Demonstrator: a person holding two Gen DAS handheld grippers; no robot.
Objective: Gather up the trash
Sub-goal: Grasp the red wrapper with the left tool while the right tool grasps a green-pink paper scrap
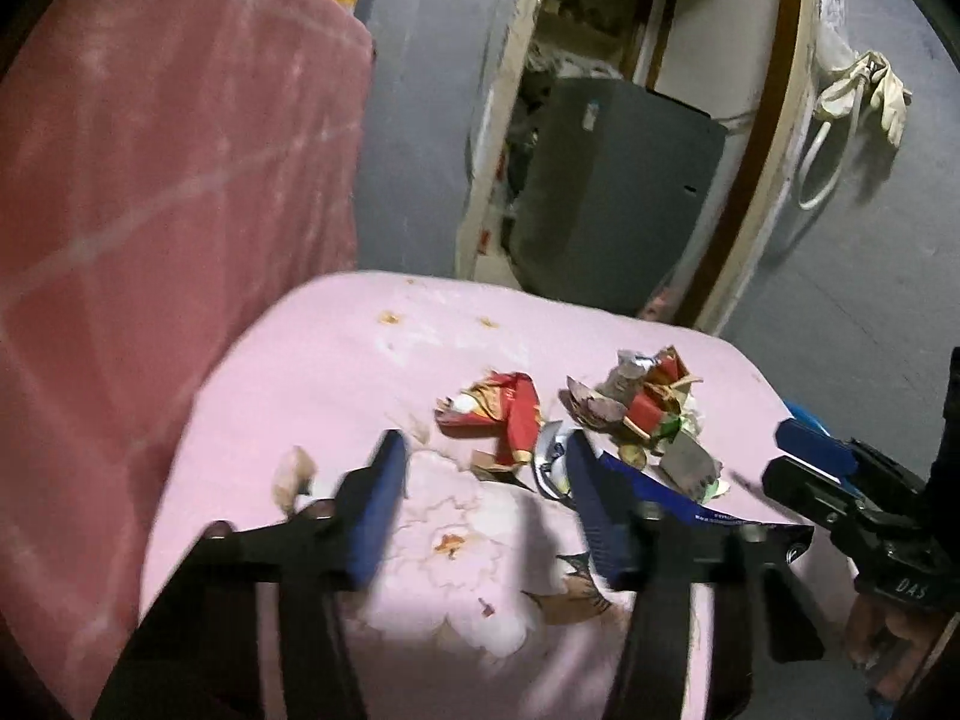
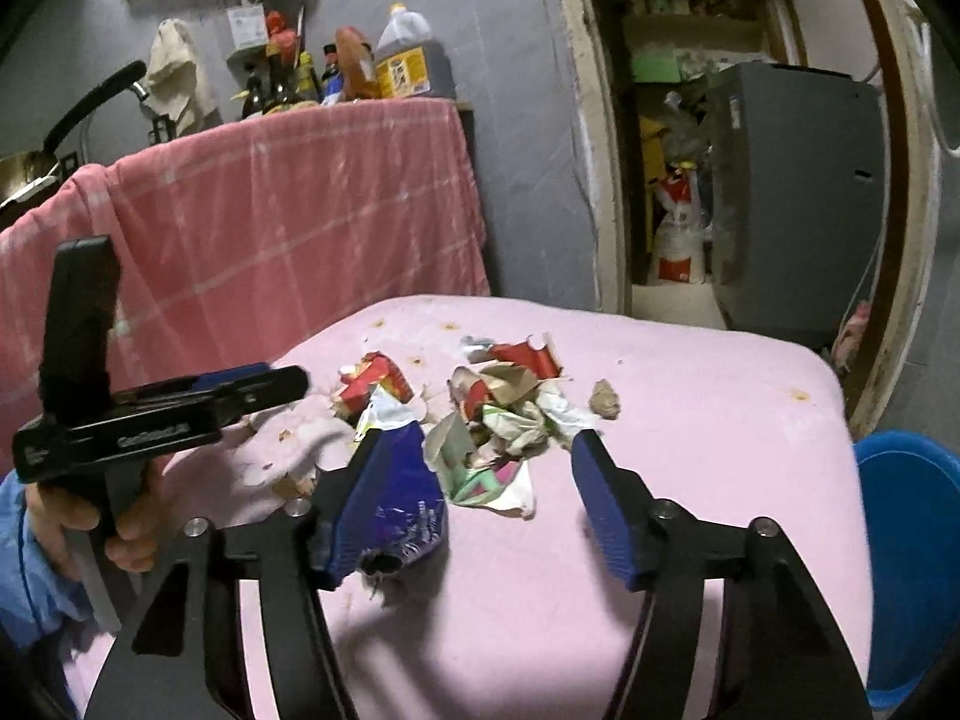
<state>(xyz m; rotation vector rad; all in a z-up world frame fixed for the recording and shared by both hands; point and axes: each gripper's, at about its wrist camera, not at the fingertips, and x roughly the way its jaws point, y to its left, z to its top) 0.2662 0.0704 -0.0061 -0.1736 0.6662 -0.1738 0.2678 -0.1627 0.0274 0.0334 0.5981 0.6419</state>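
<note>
On the pink floral cloth-covered table (image 2: pixel 690 396) lies a heap of crumpled red, white and green wrappers (image 2: pixel 498 414), toward the far middle. Left gripper (image 1: pixel 486 462) hovers near the heap's left edge, jaws parted, nothing between them. Right gripper (image 2: pixel 474 468) stands on the near side, jaws parted around the heap's near scraps without pressing; a torn blue foil packet (image 2: pixel 408 498) lies against its left finger. A round blue plastic bin (image 2: pixel 906 564) sits right of the table.
</note>
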